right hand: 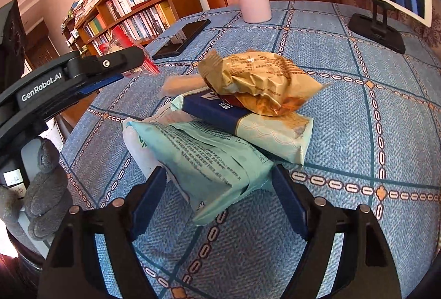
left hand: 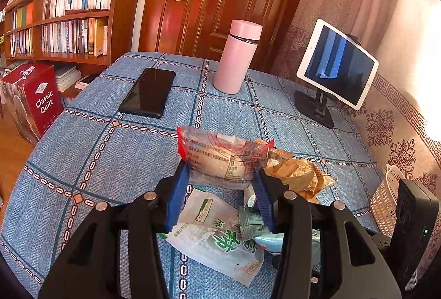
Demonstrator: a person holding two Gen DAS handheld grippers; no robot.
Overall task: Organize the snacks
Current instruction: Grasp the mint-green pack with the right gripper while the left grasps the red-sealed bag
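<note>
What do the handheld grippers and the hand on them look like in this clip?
Both grippers, left gripper and right gripper, have matte black triangular finger frames with silver rivets and ribbed blue pads. The left one's side carries white "GenRobot.AI" lettering. A grey knit glove covers the hand on it.

Snack pile (right hand: 237, 117) mid-table; phone (left hand: 148, 92) left of bottle (left hand: 237, 56), tablet (left hand: 337, 63) right

Both wrist views look down, sharing the table (left hand: 82, 155).

Blue patterned tablecloth-covered table (left hand: 91, 161), black phone (left hand: 148, 92), pink flask (left hand: 237, 56), tablet stand (left hand: 314, 108), white basket (left hand: 386, 202), snack packets (right hand: 220, 133)
</note>
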